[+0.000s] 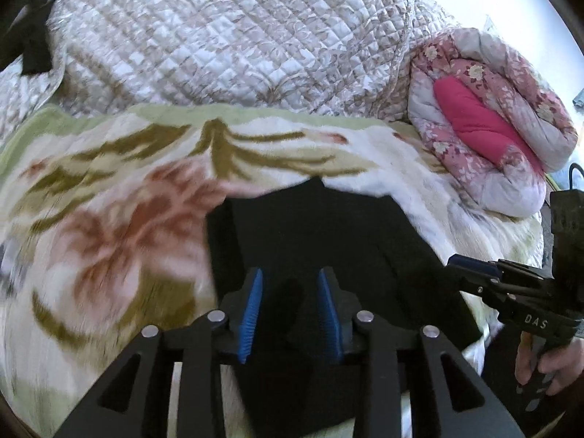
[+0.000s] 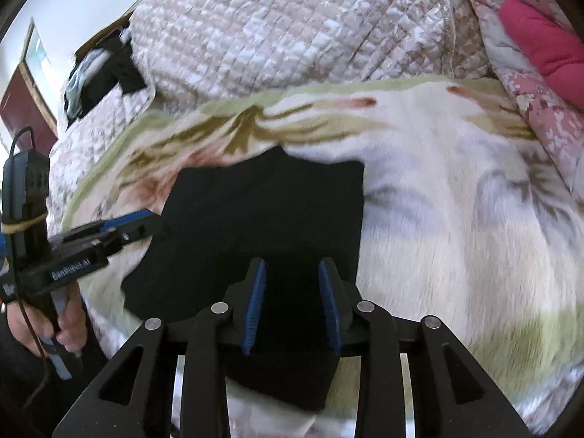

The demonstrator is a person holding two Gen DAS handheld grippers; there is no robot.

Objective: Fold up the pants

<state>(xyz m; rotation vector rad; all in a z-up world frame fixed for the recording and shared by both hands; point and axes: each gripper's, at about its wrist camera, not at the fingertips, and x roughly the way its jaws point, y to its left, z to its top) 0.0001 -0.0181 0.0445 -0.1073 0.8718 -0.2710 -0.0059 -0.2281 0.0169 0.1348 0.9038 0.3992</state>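
Black pants (image 1: pixel 321 233) lie folded on a floral fleece blanket (image 1: pixel 109 200); they also show in the right wrist view (image 2: pixel 262 211). My left gripper (image 1: pixel 290 277) is open, its blue pads apart, hovering over the near part of the pants. My right gripper (image 2: pixel 292 270) is open too, over the near right part of the pants. In the left wrist view the right gripper (image 1: pixel 471 266) reaches in from the right at the pants' edge. In the right wrist view the left gripper (image 2: pixel 146 219) reaches in at the pants' left edge.
A quilted beige bedspread (image 1: pixel 226 36) is bunched behind the blanket. A rolled pink floral quilt with a magenta lining (image 1: pixel 485 124) lies at the right. Dark clothes (image 2: pixel 98 73) sit at the far left on the bedspread. The fleece blanket (image 2: pixel 456 200) spreads to the right.
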